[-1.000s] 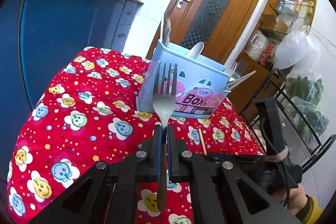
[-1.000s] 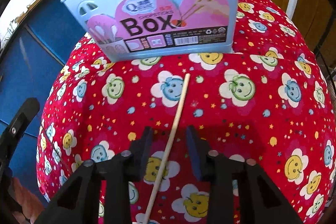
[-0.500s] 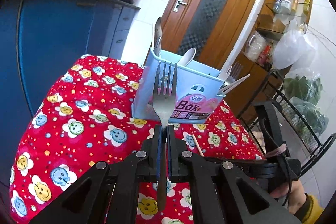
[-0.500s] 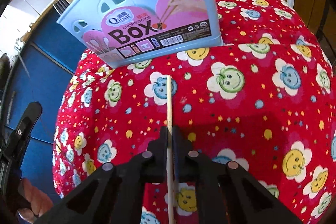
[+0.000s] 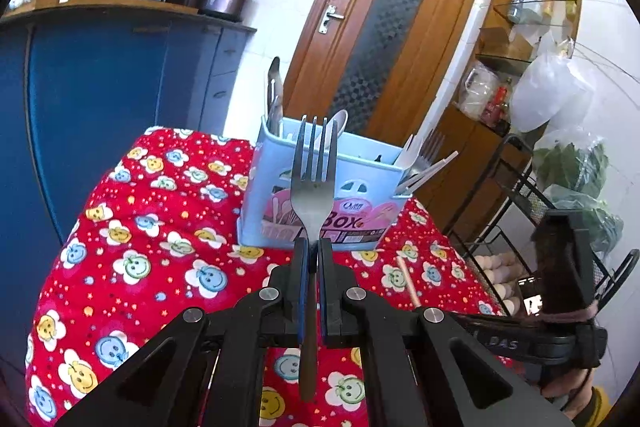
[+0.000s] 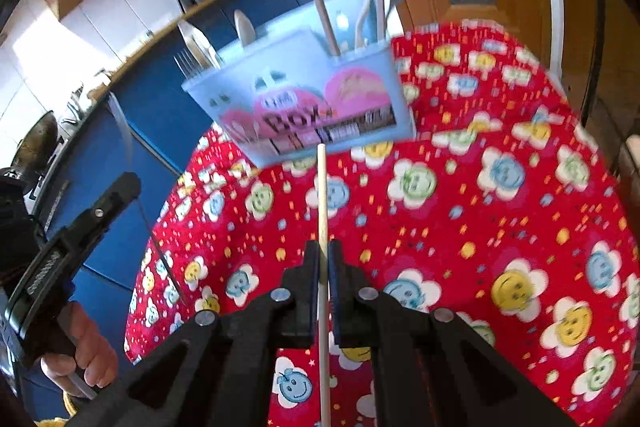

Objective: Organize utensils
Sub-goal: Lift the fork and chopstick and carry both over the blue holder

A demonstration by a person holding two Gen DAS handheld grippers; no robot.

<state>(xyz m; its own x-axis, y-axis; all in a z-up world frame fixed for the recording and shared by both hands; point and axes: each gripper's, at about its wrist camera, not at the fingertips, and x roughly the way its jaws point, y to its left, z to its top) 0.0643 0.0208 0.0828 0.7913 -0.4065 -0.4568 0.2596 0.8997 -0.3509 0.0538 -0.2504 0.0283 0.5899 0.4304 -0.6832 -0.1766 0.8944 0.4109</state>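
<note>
We note red smiley-flower tablecloth (image 5: 132, 267), blue cabinets (image 5: 100, 99), wooden door (image 5: 380, 39); left gripper (image 5: 311, 251) clamps fork (image 5: 312, 183); right gripper (image 6: 323, 255) pinches chopstick (image 6: 322, 195); utensil box (image 5: 320, 195) upright

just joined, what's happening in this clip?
A person holding a gripper in each hand is sorting utensils into the light blue utensil box on the red smiley tablecloth. The left gripper is shut on a metal fork, tines pointing up. The right gripper is shut on a single wooden chopstick, its tip aimed at the box. Neither is in the box yet; it already holds spoons, forks and chopsticks.
</note>
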